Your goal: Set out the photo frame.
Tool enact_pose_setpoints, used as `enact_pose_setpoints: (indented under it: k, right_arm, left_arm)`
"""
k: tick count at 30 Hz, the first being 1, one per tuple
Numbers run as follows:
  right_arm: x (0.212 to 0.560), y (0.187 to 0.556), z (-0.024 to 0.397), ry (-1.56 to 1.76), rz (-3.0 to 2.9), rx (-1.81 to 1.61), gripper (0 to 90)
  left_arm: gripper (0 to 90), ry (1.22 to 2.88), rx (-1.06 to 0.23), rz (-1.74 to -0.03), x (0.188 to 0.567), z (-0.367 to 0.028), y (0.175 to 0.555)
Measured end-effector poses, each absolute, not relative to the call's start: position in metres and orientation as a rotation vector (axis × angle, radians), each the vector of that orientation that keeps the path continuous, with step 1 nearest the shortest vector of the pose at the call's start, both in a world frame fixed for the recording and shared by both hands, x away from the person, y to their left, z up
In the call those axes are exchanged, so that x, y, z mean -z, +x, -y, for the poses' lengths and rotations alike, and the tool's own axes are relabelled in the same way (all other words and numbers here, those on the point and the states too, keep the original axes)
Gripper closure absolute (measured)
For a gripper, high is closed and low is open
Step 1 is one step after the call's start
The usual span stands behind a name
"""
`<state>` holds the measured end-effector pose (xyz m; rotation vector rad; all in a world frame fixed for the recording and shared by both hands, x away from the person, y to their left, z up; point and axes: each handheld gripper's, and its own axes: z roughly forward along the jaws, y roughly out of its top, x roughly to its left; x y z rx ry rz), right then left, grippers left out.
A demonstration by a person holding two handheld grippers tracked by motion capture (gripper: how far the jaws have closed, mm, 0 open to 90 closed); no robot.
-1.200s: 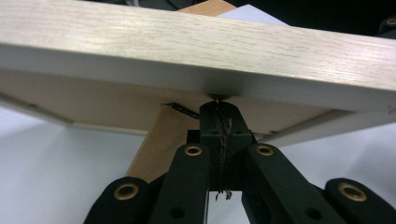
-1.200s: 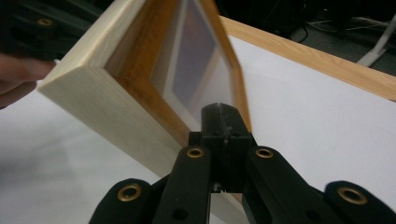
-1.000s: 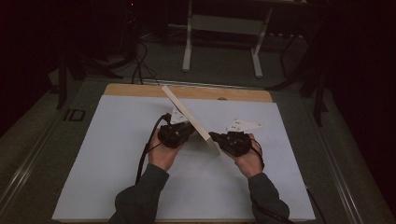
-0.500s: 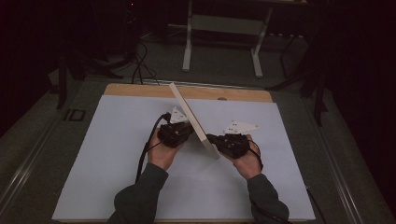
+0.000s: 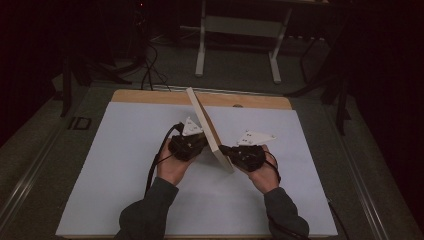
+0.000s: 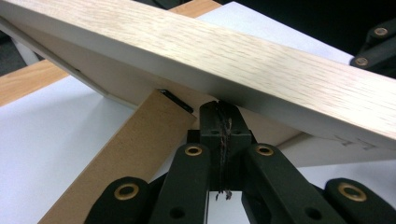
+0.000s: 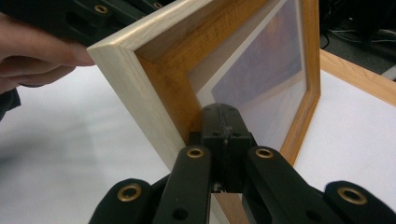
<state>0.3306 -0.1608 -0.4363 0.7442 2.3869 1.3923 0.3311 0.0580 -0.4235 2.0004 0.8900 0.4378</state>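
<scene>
A wooden picture frame is seen standing on edge near the middle of a white sheet that covers a wooden table. From the high view, the frame runs diagonally, its far end toward the back of the table and its near end between the two hands. The left gripper is held against the frame's left side, and the right gripper is held against its right side, close to the near corner.

In the left gripper view, the black jaws are pressed together, their tips meeting the frame's back just under its pale wooden edge. A brown fold-out stand is seen slanting down from the back toward the sheet.

In the right gripper view, the jaws are likewise pressed together, with nothing between them, their tips set against the frame's front, at the inner rim near the glass. The fingers of the left hand are seen beyond the frame's corner.
</scene>
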Motion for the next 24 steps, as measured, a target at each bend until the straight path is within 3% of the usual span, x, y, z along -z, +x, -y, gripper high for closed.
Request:
enact_pose_setpoints:
  k: [24]
  right_arm:
    - [0.434,0.324,0.153,0.678,-2.416,-1.407,90.0]
  left_arm:
    - [90.0,1.976,-0.336,-0.814,0.427,-0.071,0.344]
